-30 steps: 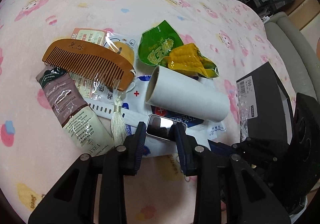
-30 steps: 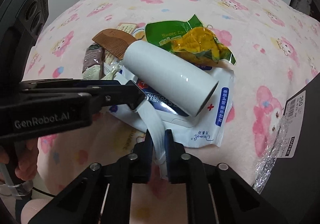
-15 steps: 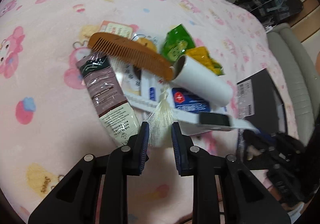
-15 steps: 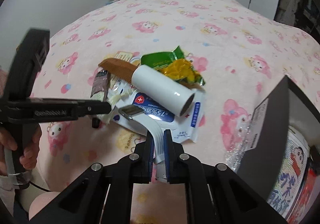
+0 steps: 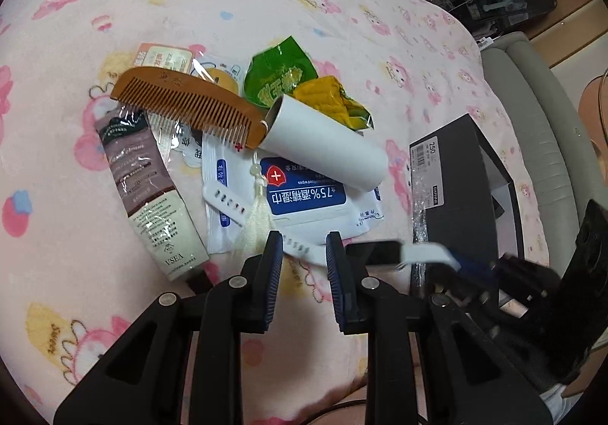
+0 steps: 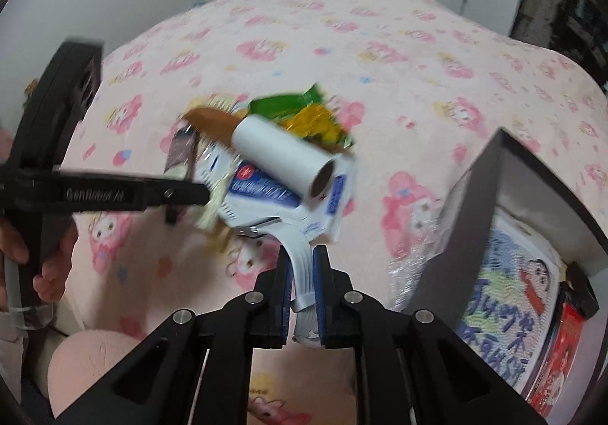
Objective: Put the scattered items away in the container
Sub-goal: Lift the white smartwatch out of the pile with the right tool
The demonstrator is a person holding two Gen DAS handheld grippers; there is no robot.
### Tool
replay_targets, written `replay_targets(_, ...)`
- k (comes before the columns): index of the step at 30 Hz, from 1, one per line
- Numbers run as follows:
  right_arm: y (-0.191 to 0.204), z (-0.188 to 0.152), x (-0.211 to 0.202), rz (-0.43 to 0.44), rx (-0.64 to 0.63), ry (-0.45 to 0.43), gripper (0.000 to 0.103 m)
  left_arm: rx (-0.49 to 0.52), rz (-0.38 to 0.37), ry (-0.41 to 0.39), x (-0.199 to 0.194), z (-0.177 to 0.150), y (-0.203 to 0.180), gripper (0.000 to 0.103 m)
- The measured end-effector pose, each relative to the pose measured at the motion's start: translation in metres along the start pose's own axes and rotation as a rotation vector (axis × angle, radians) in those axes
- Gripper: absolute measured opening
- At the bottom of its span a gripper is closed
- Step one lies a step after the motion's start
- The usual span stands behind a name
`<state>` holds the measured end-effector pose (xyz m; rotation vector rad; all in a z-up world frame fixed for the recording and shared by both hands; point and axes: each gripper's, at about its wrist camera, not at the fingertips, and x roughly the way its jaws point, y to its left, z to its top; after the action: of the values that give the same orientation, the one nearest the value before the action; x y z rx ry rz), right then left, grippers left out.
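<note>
My right gripper (image 6: 302,265) is shut on the white strap of a smartwatch (image 6: 262,225), which hangs lifted above the pink blanket; its black face (image 5: 380,252) shows in the left wrist view. My left gripper (image 5: 304,246) stands open, with the far strap end crossing behind its gap untouched. Beyond it lie a wooden comb (image 5: 182,102) with a cream tassel (image 5: 252,221), a white roll (image 5: 326,144), a wipes pack (image 5: 304,197), a green-yellow snack bag (image 5: 288,83) and a hand cream tube (image 5: 148,189). The black box (image 6: 467,216) stands to the right.
A flat sachet (image 5: 163,56) lies behind the comb. Printed packets (image 6: 505,311) lie inside the box. A person's hand (image 6: 45,269) holds the left gripper at the left edge. A grey padded edge (image 5: 532,102) runs beyond the blanket on the right.
My right gripper has risen with the watch, pulling it off the pile toward the box. The tassel that sat between the left jaws half a second ago now lies just left of them.
</note>
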<state>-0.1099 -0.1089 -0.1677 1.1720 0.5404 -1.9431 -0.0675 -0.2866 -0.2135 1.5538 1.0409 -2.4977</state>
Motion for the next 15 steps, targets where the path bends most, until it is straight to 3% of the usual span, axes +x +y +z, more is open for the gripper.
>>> replay_targets(4, 0.013, -0.004, 0.016, 0.004, -0.042, 0.050, 0.011, -0.018, -0.040, 0.074, 0.014, -0.004, 0.003, 0.022)
replay_targets(8, 0.000, -0.004, 0.000, 0.000, 0.006, 0.015, 0.014, -0.033, -0.056, 0.119, 0.028, -0.008, 0.008, 0.026)
replay_targets(15, -0.009, -0.020, -0.014, 0.021, 0.029, 0.014, 0.025, -0.079, -0.095, 0.110, 0.042, 0.001, 0.011, 0.027)
